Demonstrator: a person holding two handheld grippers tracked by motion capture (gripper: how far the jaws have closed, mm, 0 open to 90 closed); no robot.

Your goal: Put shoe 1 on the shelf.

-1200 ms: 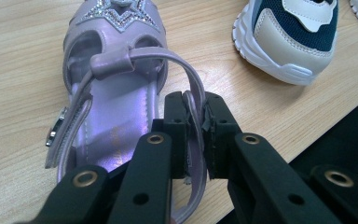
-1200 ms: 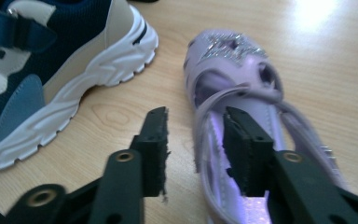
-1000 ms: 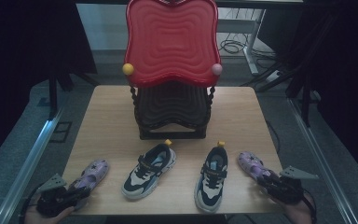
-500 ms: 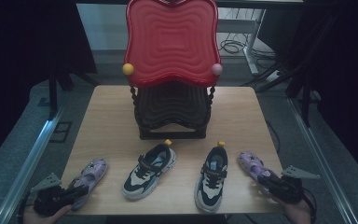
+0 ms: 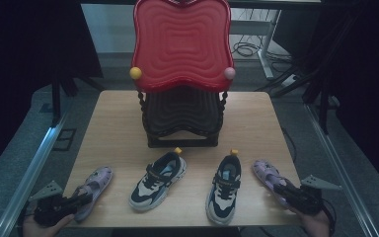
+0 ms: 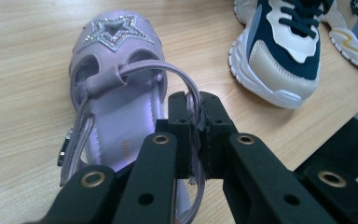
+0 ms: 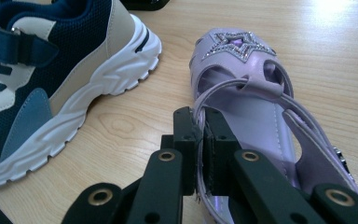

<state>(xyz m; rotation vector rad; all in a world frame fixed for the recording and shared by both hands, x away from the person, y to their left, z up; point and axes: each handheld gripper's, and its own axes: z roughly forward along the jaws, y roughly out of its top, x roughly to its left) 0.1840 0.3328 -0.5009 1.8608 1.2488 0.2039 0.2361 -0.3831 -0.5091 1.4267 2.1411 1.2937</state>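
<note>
From above, four shoes line the table's (image 5: 113, 123) near edge before a red rack (image 5: 180, 44): sneakers inside, a purple sandal at each end, likely so each gripper takes its own. Left gripper (image 5: 81, 200) meets the left sandal (image 5: 96, 182), right gripper (image 5: 280, 190) the right sandal (image 5: 266, 173). Left gripper view: jaws pinched shut on the sandal's strap (image 6: 193, 93), shoe flat on the wood. Right gripper view: jaws clamped on that sandal's side strap (image 7: 205, 105), a sneaker (image 7: 51, 70) just beside.
</note>
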